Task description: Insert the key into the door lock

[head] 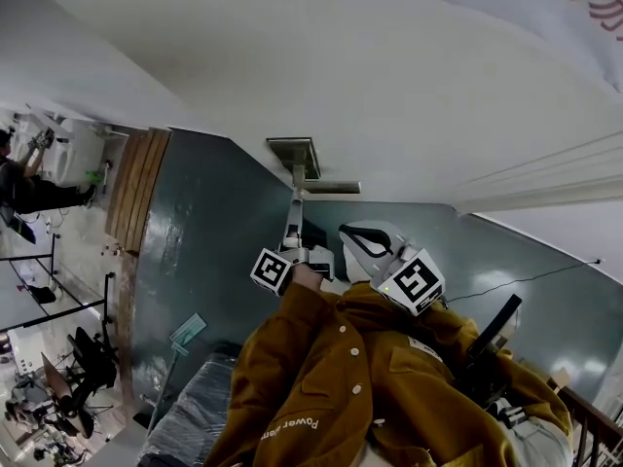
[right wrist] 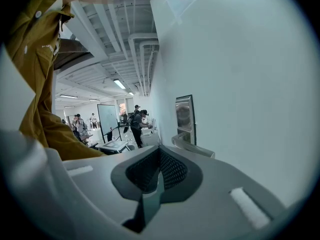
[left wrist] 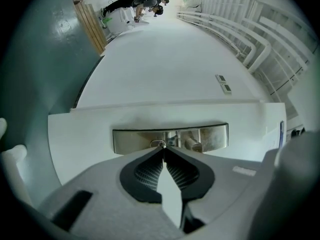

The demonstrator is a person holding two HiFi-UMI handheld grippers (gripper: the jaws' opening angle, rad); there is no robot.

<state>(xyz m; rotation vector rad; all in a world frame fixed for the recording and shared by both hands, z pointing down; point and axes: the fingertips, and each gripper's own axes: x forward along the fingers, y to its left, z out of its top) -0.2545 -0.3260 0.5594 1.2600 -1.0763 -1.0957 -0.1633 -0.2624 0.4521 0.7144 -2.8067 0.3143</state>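
Note:
The silver lock plate [left wrist: 170,138] sits on the white door [left wrist: 165,74], straight ahead of my left gripper [left wrist: 162,150]. Its jaws are pressed together on a small metal key [left wrist: 158,144], whose tip touches the plate at the keyhole. In the head view the left gripper [head: 289,246] reaches up to the lock plate [head: 294,152] and the door handle [head: 329,188]. My right gripper [head: 375,251] hovers just right of it, shut with nothing in it. The right gripper [right wrist: 160,153] sees the lock plate [right wrist: 185,118] and lever [right wrist: 194,148] from the side.
A dark teal wall [head: 195,251] and a wooden door frame [head: 136,193] flank the white door. The person's brown jacket sleeves [head: 331,387] fill the lower head view. Several people [right wrist: 136,124] stand by desks and a whiteboard [right wrist: 107,119] far down the room.

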